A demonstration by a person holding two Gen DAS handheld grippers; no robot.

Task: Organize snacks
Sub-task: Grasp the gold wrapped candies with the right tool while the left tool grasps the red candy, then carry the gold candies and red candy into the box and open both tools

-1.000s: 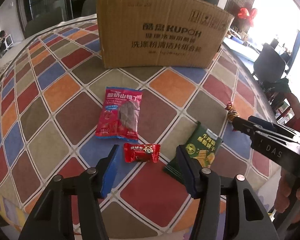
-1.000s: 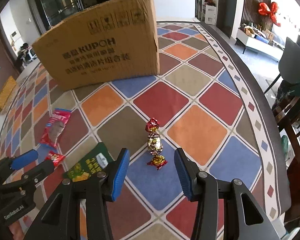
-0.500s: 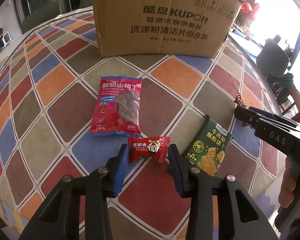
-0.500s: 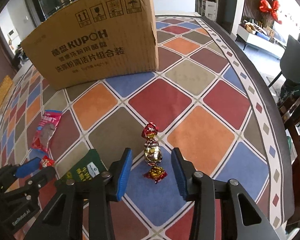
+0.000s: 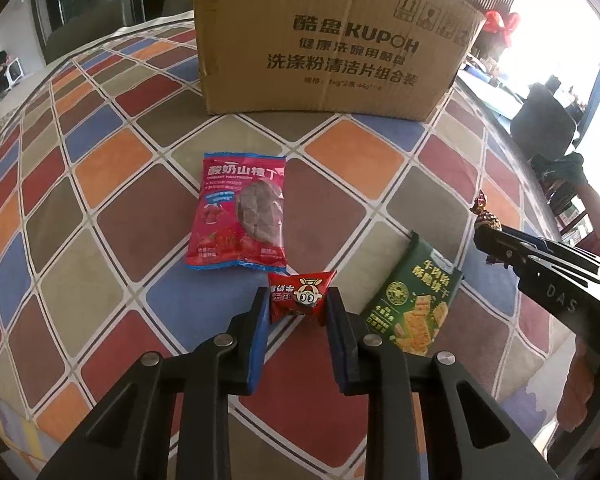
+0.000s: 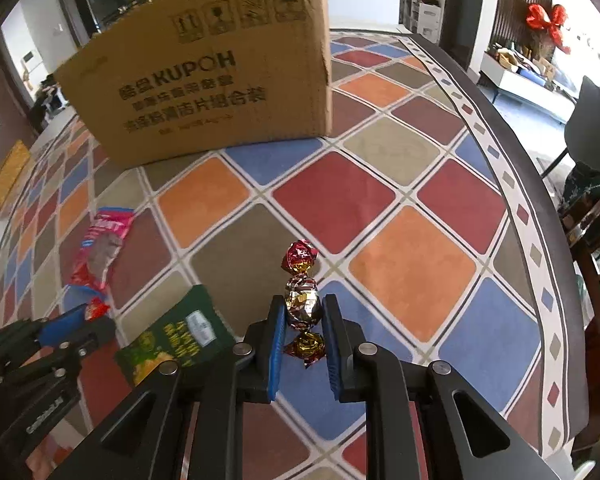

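L gripper [image 5: 298,300] jaws pinched on red candy packet [image 5: 300,295]; R gripper [image 6: 303,312] jaws clamped on foil-wrapped candy [image 6: 302,304], near tablecloth's [image 6: 412,268] front edge.

The left tool [image 5: 298,306] points forward and down at the worktop [image 5: 120,216], its blue pads [image 5: 258,320] pressed against a small red candy packet [image 5: 300,296]; the right tool [image 6: 302,316] is likewise angled low, its pads clamped on a foil-wrapped candy [image 6: 302,304].
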